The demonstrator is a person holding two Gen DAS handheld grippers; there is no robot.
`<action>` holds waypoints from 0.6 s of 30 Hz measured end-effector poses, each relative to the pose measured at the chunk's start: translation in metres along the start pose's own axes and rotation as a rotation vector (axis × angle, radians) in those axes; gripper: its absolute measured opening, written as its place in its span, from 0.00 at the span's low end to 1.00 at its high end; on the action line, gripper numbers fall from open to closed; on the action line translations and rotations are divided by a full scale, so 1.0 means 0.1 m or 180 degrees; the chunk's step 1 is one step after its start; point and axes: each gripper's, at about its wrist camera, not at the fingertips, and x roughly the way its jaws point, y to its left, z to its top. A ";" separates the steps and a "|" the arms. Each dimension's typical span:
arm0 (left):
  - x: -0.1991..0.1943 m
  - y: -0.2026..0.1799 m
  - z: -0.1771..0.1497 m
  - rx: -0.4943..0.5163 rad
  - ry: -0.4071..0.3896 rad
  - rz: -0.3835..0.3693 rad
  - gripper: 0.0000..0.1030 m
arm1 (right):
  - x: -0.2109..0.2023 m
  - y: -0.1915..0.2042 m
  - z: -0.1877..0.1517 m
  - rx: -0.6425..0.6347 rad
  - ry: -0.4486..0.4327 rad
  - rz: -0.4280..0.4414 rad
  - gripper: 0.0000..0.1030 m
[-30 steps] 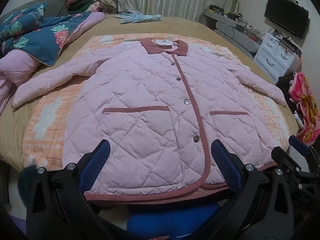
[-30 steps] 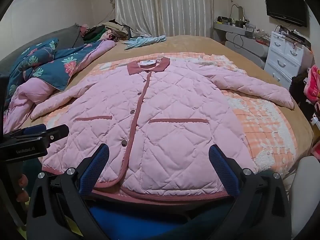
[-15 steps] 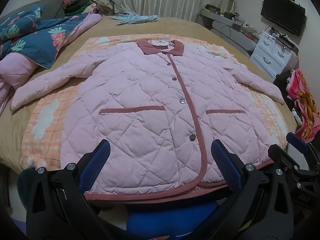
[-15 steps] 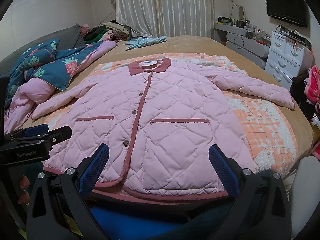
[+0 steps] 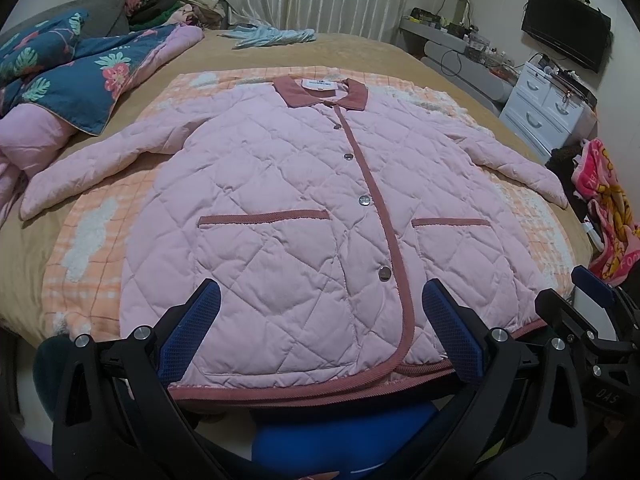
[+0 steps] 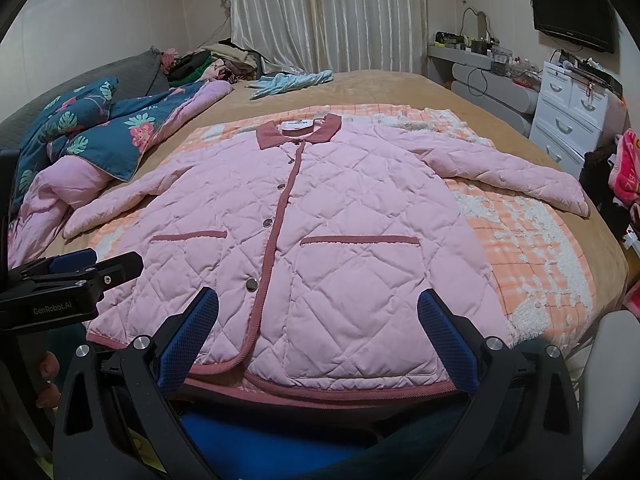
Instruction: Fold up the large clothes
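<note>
A pink quilted jacket [image 5: 280,208] [image 6: 328,220] with dark rose trim, collar and pocket edges lies flat and buttoned on the bed, both sleeves spread outward, hem toward me. My left gripper [image 5: 320,332] hovers open just over the hem, left of the button line. My right gripper [image 6: 320,332] is open too, over the hem below the right pocket. Neither holds anything. The right gripper shows at the right edge of the left wrist view, the left gripper at the left edge of the right wrist view.
An orange checked blanket [image 5: 92,240] lies under the jacket on a tan bedspread. A blue floral quilt [image 5: 80,76] is bunched at the left, a light blue cloth [image 6: 292,82] at the far end. White drawers [image 6: 576,120] and a wall TV stand at the right.
Both grippers have edged a little forward toward the jacket's hem; the jacket looks slightly larger in view. Nothing was grasped and both stay open.
</note>
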 end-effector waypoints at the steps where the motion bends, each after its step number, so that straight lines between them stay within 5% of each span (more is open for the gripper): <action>1: 0.01 0.00 0.00 0.0002 -0.0001 -0.0002 0.92 | 0.01 -0.01 0.00 0.0006 0.0004 0.0000 0.96; 18: 0.00 0.01 -0.01 -0.0004 0.0015 0.0003 0.92 | 0.06 -0.03 -0.02 0.0014 0.0025 -0.0003 0.96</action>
